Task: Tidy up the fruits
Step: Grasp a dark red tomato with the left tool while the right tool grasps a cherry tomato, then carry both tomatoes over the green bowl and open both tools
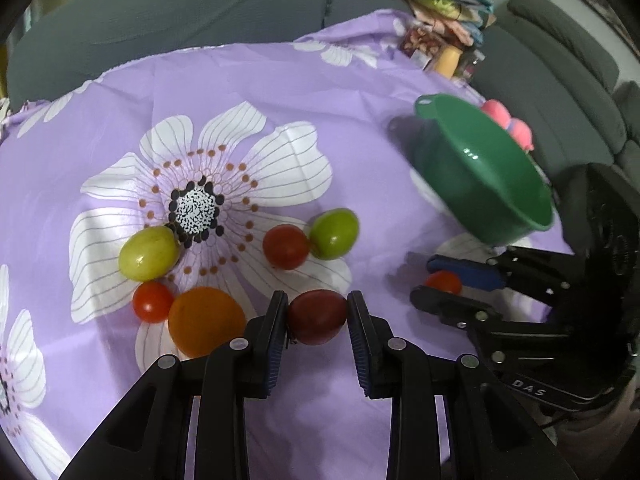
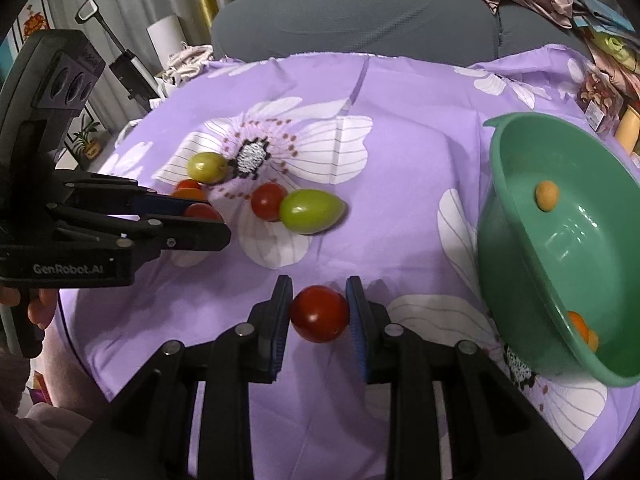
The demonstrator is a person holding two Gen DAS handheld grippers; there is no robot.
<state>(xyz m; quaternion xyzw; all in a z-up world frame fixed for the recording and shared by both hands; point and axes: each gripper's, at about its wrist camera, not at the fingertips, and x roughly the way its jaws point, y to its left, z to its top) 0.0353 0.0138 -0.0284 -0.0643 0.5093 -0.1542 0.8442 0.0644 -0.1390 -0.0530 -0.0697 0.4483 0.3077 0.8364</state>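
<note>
Left wrist view: each claw (image 1: 317, 314) (image 2: 319, 307) pinches a red tomato (image 1: 316, 322) (image 2: 319, 314), pads hiding its sides.

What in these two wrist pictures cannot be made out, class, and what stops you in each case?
- Green bowl, left wrist view: its inside faces away, so the contents are hidden.
- Bowl, right wrist view: its far right side is cut by the picture edge.
- Orange fruit in the bowl: half behind the rim, count unclear.
- Pink objects behind the bowl: mostly hidden, unidentifiable.
- Left claw, right wrist view: its fingers cover most of its fruit.
</note>
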